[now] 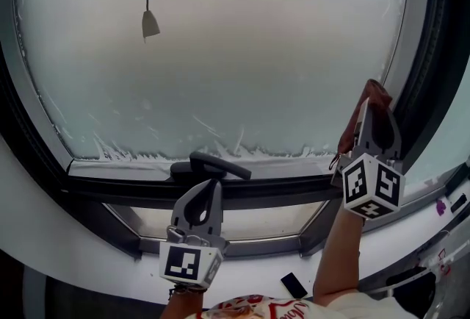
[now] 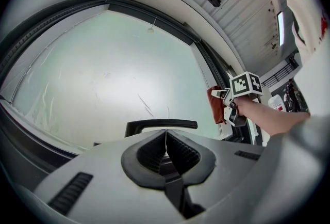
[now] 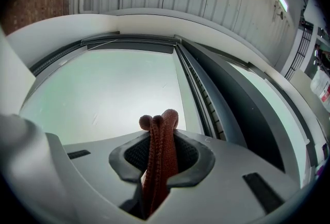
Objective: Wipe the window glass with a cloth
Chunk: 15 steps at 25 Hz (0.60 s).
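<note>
Nearest the lens: grey two-jaw left gripper (image 1: 208,181) with its marker cube, jaws pressed together on nothing. Sits low, just under the black lever-shaped window handle (image 1: 213,165), apart from the pane and taking no part in the wiping.

Higher and to the right: matching right gripper (image 1: 377,106), clamped on a folded rust-brown knitted cloth (image 1: 376,92). Same grip seen along its own jaws, with the cloth (image 3: 160,125) bunched upright between the pads and poking out past the tips. Meets the large curved pane of hazy window glass (image 1: 242,53) at its far right edge, hard against the dark frame (image 1: 422,38); whether pressed flat on the glass or only just beside it, cannot tell.

Across the pane: even milky haze, no wiped swath to make out. Along the bottom edge: white ragged streaks (image 1: 147,153). Near the top left: thin cord with a small grey cone-shaped pull (image 1: 149,24), hanging in front of the glass.

Judging by that: cloth in hand and brought to the pane, wiping at most barely begun. Left to do, most likely: nearly the whole pane, from the right edge across, plus the streaked lower margin.
</note>
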{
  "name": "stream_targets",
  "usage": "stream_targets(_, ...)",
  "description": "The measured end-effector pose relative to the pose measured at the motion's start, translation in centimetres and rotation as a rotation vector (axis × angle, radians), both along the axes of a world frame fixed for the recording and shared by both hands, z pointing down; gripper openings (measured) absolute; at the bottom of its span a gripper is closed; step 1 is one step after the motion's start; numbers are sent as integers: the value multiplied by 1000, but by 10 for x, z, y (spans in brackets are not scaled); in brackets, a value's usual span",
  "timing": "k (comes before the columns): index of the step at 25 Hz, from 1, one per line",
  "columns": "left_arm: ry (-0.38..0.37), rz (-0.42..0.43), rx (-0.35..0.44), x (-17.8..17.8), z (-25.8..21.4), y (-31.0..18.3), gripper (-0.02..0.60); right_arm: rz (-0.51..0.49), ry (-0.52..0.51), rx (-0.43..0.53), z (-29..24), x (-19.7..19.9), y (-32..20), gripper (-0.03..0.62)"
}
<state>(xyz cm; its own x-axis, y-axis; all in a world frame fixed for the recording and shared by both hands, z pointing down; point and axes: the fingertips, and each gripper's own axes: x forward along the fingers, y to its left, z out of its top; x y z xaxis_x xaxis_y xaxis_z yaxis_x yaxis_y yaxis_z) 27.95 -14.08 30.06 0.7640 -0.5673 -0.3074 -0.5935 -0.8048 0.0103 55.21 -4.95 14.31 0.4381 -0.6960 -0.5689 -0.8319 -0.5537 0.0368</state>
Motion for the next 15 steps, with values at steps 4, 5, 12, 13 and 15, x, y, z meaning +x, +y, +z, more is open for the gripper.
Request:
stream_targets(4,-30,-8,40,-5,1,-3,21,-28,5,12,-3,-11,-10,87)
stream_targets(5,-46,-11,57,-7,4,-5,21,-33,6,10,-3,-15,-13,87)
stream_targets(12,-3,-24,5,-26,1,-12,21,-60,7,17,-5,-37,-23,87)
stream_targets(13,-4,-25,6,-29,1,-13,21,-66,9,18,-6,-41,-25,87)
stream_targets(15,-4,-28,7,-35,1,-14,21,-77,14,18,-7,-51,-30,87)
